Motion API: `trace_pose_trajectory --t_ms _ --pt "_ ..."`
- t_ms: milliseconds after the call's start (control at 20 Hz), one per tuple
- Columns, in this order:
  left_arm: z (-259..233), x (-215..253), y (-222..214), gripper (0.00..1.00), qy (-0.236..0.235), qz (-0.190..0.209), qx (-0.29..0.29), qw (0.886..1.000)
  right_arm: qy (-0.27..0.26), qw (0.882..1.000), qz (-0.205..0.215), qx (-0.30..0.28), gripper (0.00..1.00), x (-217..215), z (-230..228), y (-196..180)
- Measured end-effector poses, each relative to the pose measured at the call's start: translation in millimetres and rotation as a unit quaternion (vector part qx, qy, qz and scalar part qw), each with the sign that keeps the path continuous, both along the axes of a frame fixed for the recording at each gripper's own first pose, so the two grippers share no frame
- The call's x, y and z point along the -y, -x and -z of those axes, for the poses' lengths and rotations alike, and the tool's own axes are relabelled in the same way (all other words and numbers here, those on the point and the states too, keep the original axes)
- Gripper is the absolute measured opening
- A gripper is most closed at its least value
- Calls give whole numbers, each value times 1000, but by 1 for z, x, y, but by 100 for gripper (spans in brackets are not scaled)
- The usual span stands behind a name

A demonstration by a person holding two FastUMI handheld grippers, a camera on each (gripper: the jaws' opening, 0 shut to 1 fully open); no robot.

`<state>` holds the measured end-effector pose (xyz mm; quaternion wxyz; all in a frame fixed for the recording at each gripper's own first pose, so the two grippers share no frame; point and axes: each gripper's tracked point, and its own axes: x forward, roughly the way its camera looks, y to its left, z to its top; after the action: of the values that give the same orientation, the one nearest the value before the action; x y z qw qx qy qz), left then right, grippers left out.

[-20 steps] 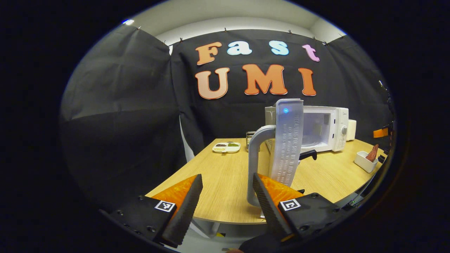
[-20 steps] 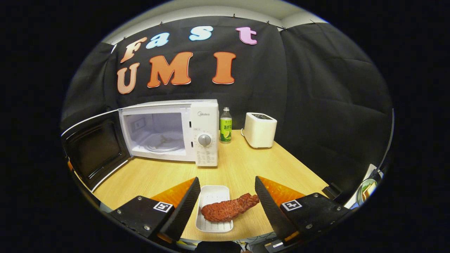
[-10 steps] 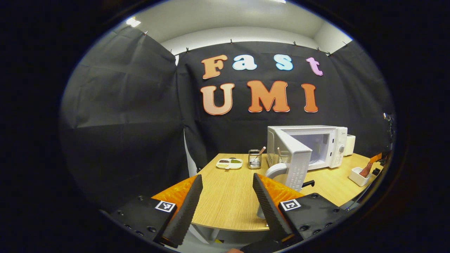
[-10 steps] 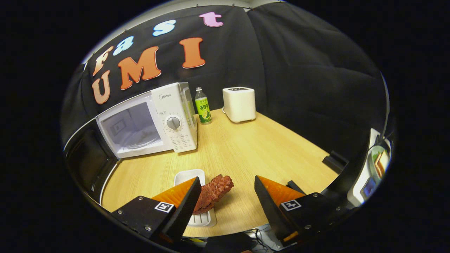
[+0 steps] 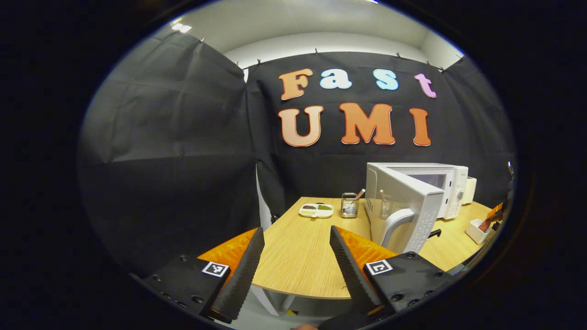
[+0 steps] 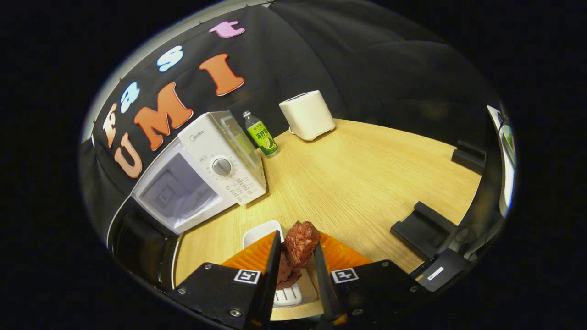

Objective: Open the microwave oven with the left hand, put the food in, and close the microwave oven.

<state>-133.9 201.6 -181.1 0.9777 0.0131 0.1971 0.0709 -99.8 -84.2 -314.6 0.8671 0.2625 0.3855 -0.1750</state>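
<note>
Fingers (image 6: 274, 270) of the right gripper (image 6: 296, 275) pinch the meat (image 6: 298, 243) above its tray (image 6: 259, 232) for the open microwave (image 6: 202, 174); the left gripper (image 5: 293, 268) gapes wide, empty.

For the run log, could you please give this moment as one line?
microwave door: open | left gripper: open, empty | right gripper: shut on meat piece over white tray | food not yet inside

Staged recording booth posing as a kitchen: black cloth wall (image 5: 174, 137) surrounding a wooden table (image 6: 367, 169) bearing microwave (image 6: 206, 169) and toaster (image 6: 307, 114).
</note>
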Motion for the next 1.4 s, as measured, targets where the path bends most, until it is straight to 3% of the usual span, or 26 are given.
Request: trace_pose_trajectory --t_ms 150,200,350,600,900,950,1050,1400 --pt "16 -10 3 93 13 -12 -15 1000 -25 999 2 31 22 -10 -15 -4" --pt "20 -11 3 88 16 -16 -19 1000 -27 999 2 37 18 -14 -20 -7" --pt "28 -13 6 87 21 -18 -25 999 -15 999 -7 33 12 -20 -25 -10" --pt "28 -13 0 88 12 -11 -22 1000 20 997 -19 71 12 -31 -64 -25" --pt "19 -8 -11 87 -10 5 -6 1000 91 986 -85 112 12 -69 -103 -56" --pt "20 -10 -9 92 -17 6 -5 1000 106 983 -95 116 12 -75 -106 -62" --pt "20 -12 -10 88 -20 7 -4 1000 120 979 -110 124 12 -89 -112 -72" --pt "32 -31 -10 87 0 -9 -10 1000 84 975 -131 159 12 -160 -112 -118"
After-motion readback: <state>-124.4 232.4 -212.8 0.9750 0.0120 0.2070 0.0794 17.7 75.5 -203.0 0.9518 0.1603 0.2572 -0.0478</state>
